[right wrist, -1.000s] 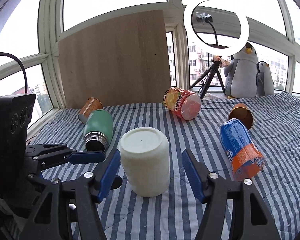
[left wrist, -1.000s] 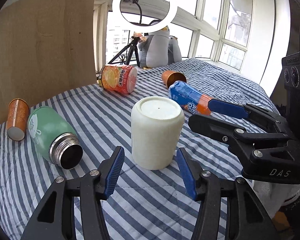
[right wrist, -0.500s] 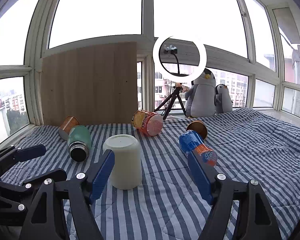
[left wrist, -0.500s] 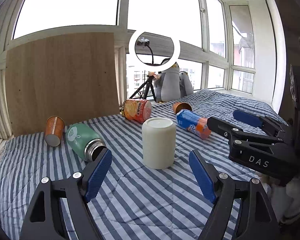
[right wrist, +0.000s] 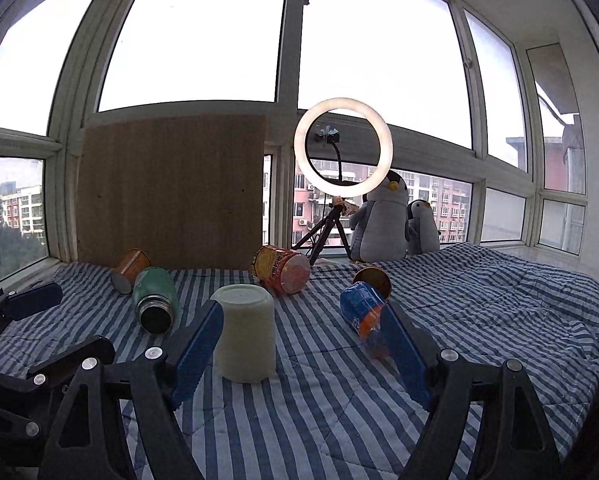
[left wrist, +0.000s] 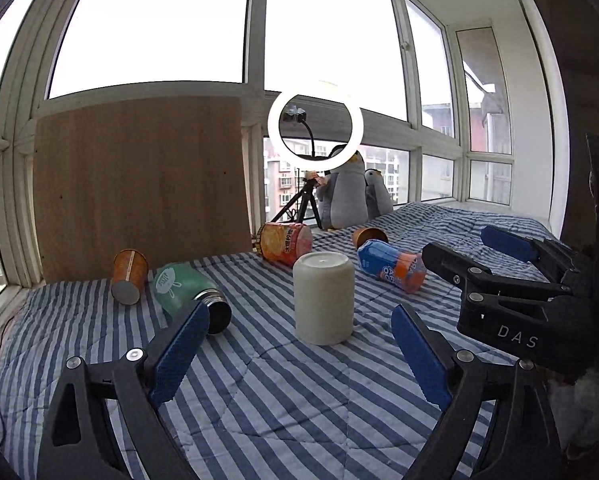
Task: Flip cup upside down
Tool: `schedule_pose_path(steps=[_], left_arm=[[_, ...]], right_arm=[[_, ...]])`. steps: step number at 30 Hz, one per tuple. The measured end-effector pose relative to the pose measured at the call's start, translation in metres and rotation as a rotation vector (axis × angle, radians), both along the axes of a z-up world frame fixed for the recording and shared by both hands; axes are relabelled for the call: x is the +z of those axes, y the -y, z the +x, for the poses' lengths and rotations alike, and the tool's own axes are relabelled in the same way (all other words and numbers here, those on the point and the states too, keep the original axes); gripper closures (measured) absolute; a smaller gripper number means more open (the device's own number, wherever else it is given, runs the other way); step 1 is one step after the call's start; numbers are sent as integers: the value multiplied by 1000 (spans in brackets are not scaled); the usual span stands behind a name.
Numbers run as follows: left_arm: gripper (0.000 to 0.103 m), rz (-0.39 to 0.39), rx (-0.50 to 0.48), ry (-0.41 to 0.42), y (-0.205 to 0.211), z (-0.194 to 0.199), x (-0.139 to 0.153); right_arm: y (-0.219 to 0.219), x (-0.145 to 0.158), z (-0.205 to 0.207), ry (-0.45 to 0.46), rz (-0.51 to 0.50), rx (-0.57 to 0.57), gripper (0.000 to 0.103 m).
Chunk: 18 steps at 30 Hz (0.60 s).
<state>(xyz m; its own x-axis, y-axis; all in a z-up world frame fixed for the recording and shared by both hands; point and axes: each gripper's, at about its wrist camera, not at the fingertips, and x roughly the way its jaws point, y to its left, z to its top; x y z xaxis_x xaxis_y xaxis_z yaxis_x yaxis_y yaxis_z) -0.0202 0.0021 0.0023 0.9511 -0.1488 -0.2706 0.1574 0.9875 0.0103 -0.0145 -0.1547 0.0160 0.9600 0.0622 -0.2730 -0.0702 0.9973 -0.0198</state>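
The cup is standing on the bed, a flask lying to its left, a bottle right, a can behind.

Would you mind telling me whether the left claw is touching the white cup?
Apart. The left wrist view shows the left claw open, with striped bedspread visible between its fingertips and the white cup.
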Motion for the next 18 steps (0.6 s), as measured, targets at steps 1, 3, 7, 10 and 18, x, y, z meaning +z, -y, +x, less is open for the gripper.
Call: schedule_pose_path(steps=[1,3,7,10,18], left_arm=[[8,-7,-3,-14,-1,1,-1],[8,-22,-9,-44,-3,3,-2],[6,-34,14,-42,-6,3,-5],[4,-37,38,-25,-8,2,-6],[1,-4,65,41,-3,-10,-4]], right_arm=[[0,0,0,-5,1,6,23],[-2,-2,-1,-15,2,14,22],[-1,-4,-4,-4,10,6,21],[3,-5,-7,21,27,-10,14],[11,-2,-4,51,73,-25,11]])
